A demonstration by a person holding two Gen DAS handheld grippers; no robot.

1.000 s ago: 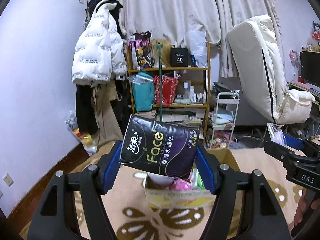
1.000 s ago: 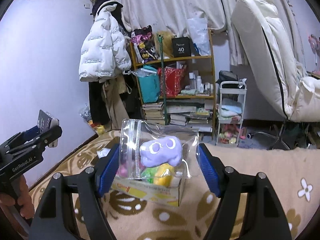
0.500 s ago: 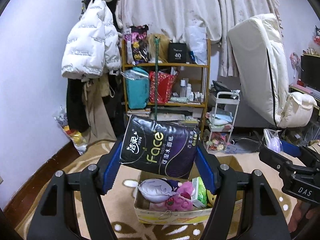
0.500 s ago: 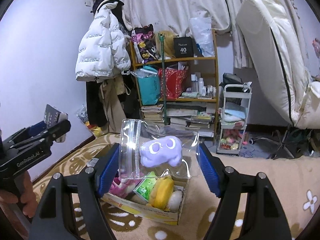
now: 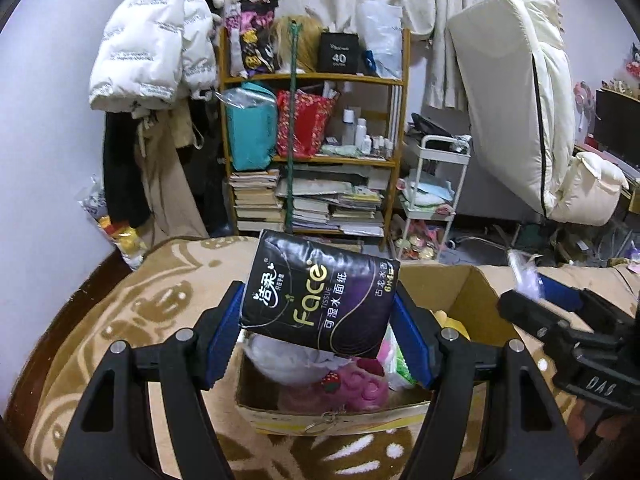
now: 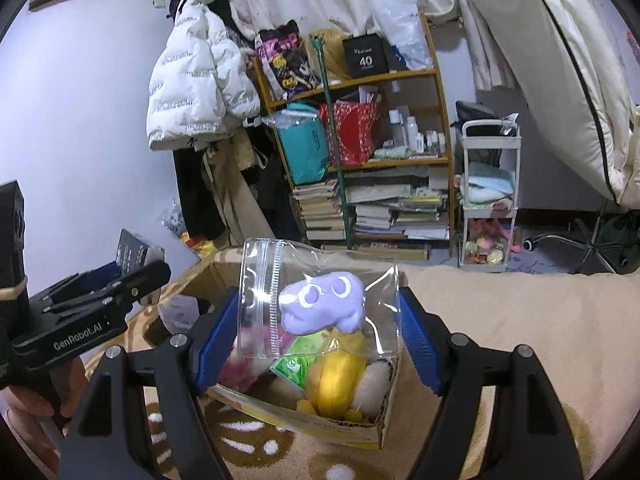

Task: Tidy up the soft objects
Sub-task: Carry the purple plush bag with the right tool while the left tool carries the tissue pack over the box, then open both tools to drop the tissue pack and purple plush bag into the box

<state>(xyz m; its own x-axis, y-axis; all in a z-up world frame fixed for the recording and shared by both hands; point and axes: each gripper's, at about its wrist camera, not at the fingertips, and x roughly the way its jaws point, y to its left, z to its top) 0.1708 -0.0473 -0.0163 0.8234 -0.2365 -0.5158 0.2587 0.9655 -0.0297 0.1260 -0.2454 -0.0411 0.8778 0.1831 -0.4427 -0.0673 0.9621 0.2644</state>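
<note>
Nearest the left wrist camera, the left gripper [image 5: 318,334] has its blue-padded fingers [image 5: 224,332] closed against the two ends of a black, soft plastic pack of facial tissues with gold "Face" lettering [image 5: 320,300], held tilted above an open cardboard box [image 5: 332,416]. Nearest the right wrist camera, the right gripper [image 6: 316,330] pinches a clear zip-lock plastic bag holding a lilac plush toy with round white-ringed eyes [image 6: 320,300]; both pads press the bag's side edges. This bag also hangs over the box [image 6: 372,428], which sits on a tan blanket with brown and white flower shapes [image 6: 520,300]. Inside the box lie a yellow plush [image 6: 340,380], a pink soft toy [image 5: 360,388], a white fluffy item [image 5: 280,360] and a green packet [image 6: 294,366]. Farther back stand a wooden shelf crammed with books and bags [image 5: 316,152] and a small white trolley [image 5: 432,200]. A white puffer jacket [image 5: 152,40] hangs at the wall.
</note>
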